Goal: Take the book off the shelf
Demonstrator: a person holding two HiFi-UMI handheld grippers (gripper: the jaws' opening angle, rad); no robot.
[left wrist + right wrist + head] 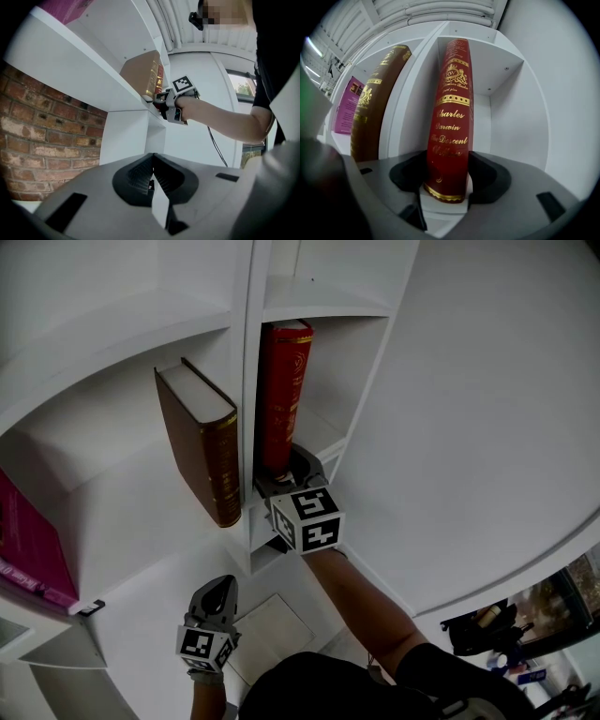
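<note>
- Head view: the red hardback book (284,395) stands upright in the right compartment of the white shelf unit (246,381). Its lower end is hidden by the right claw (286,474), which pinches it there. A brown gilt-spined book (202,442) stands in the next compartment to the left, past the divider. A magenta book (28,545) is cut off by the picture's left edge. The left claw (217,587) hangs low, well apart from the books.
- Left gripper view: the left claw's jaws are pressed together with nothing between them. The red hardback book is mostly hidden behind the brown gilt-spined book. A red brick wall (42,140) shows below the shelf.
- Right gripper view: the jaws clamp either side of the red hardback book's spine near its foot. Gold letters read "Charles Darwin" and "The Descent"; the line beneath is too blurred to read. The writing on the other two books cannot be read.
</note>
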